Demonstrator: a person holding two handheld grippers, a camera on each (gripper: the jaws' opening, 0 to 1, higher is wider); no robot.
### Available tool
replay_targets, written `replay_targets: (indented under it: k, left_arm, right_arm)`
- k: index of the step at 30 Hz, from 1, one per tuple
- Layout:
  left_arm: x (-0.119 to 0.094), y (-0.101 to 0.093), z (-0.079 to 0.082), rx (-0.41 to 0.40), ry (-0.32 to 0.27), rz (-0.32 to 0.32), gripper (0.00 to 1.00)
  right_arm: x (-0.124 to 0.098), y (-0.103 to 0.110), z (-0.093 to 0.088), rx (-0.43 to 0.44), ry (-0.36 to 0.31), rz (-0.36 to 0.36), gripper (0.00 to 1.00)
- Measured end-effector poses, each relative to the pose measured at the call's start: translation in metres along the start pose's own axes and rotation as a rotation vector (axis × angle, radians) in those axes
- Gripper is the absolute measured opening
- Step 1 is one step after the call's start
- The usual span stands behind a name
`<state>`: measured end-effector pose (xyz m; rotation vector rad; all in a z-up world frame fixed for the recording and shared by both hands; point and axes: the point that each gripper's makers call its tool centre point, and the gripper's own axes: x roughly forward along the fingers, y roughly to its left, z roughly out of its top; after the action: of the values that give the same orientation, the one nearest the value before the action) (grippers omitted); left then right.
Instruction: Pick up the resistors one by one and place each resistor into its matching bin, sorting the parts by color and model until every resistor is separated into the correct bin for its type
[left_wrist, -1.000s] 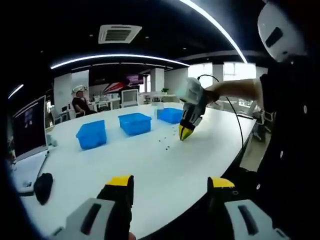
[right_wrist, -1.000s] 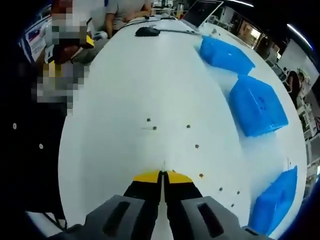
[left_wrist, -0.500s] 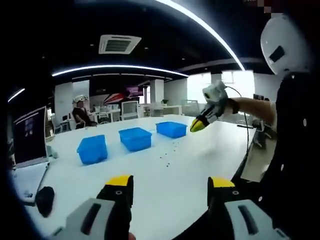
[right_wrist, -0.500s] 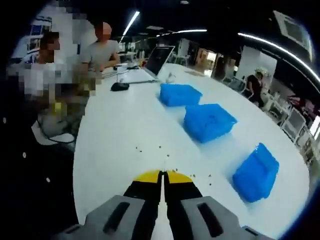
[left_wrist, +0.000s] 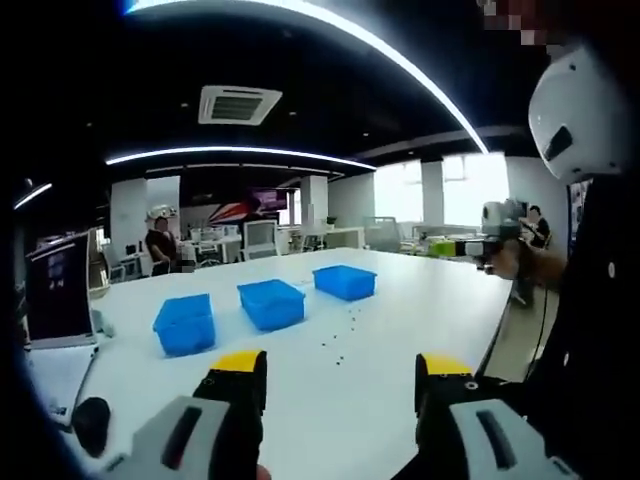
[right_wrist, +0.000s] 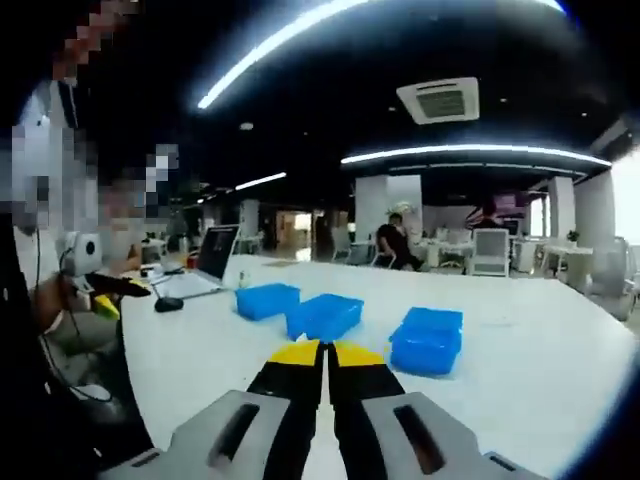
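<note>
Left gripper (left_wrist: 340, 368): yellow-tipped jaws stand wide apart, nothing between them, raised above the near edge of the long white oval table (left_wrist: 400, 330).
Right gripper (right_wrist: 327, 352): yellow tips pressed together, no gap; whether a part is pinched between them cannot be told. Held level, well above the tabletop (right_wrist: 520, 330). In the left gripper view it shows far right (left_wrist: 497, 228), gripped by the person's hand (left_wrist: 520, 262), off past the table edge.
Resistors: tiny dark specks (left_wrist: 340, 337) scattered on the white surface ahead of the left jaws, between them and the bins; too small to tell colour or model.
Bins: three open blue plastic rectangular bins in a row beyond the specks, near (left_wrist: 185, 322), middle (left_wrist: 272, 303), far (left_wrist: 345, 282). From the right gripper they lie ahead of the closed tips (right_wrist: 267, 300), (right_wrist: 323, 316), (right_wrist: 427, 340), well apart from them.
Laptop: open grey laptop (left_wrist: 58, 300) left of the left jaws, a small black mouse (left_wrist: 90, 422) before it.
Background: seated person in dark clothes (left_wrist: 160, 232) beyond the table's far side.
</note>
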<state>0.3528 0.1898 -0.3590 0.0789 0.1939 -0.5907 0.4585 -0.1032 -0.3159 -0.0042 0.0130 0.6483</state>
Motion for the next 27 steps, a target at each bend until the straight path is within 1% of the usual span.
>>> replay_targets:
  k: [1, 4, 7, 9, 11, 13, 15, 16, 17, 18, 20, 21, 24, 27]
  left_arm:
    - [0.001, 0.0, 0.001, 0.0, 0.0, -0.001, 0.61]
    - [0.002, 0.001, 0.002, 0.003, 0.002, 0.002, 0.61]
    - [0.001, 0.0, 0.003, 0.004, -0.003, 0.003, 0.61]
    - [0.001, -0.001, 0.003, 0.006, -0.004, 0.002, 0.61]
    - [0.0, -0.002, 0.003, 0.006, -0.005, 0.001, 0.61]
    - [-0.002, -0.001, 0.003, 0.006, -0.004, 0.005, 0.61]
    - [-0.004, 0.002, 0.003, 0.006, -0.005, 0.015, 0.61]
    - [-0.006, 0.005, 0.003, 0.007, -0.005, 0.025, 0.61]
    - [-0.008, 0.008, 0.003, 0.01, -0.006, 0.035, 0.61]
    - [-0.01, 0.012, 0.004, 0.007, -0.01, 0.049, 0.61]
    - [-0.013, 0.017, 0.005, -0.005, -0.016, 0.067, 0.61]
    - [-0.014, 0.018, 0.004, -0.004, -0.016, 0.072, 0.61]
    - [-0.016, 0.019, 0.003, 0.003, -0.008, 0.081, 0.62]
    - [-0.018, 0.02, 0.003, 0.007, -0.006, 0.083, 0.62]
  right_arm:
    - [0.0, -0.003, 0.003, 0.01, -0.009, -0.005, 0.05]
    - [0.006, -0.014, 0.009, -0.013, -0.009, -0.021, 0.05]
    - [0.023, -0.025, 0.021, -0.034, -0.019, -0.023, 0.05]
    - [0.036, -0.035, 0.03, -0.023, -0.033, -0.023, 0.05]
    - [0.051, -0.043, 0.036, -0.024, -0.027, -0.016, 0.05]
    - [0.067, -0.048, 0.043, -0.052, -0.028, -0.002, 0.05]
    - [0.08, -0.054, 0.048, -0.074, -0.028, -0.004, 0.05]
    - [0.088, -0.059, 0.055, -0.118, -0.056, -0.017, 0.05]
    - [0.096, -0.063, 0.057, -0.13, -0.062, -0.019, 0.05]
    - [0.104, -0.067, 0.057, -0.119, -0.054, -0.023, 0.05]
    - [0.119, -0.074, 0.057, -0.13, -0.05, -0.03, 0.05]
    - [0.13, -0.08, 0.055, -0.133, -0.039, -0.034, 0.05]
    - [0.153, -0.095, 0.043, -0.128, 0.009, -0.051, 0.05]
    - [0.171, -0.109, 0.035, -0.126, 0.04, -0.069, 0.05]
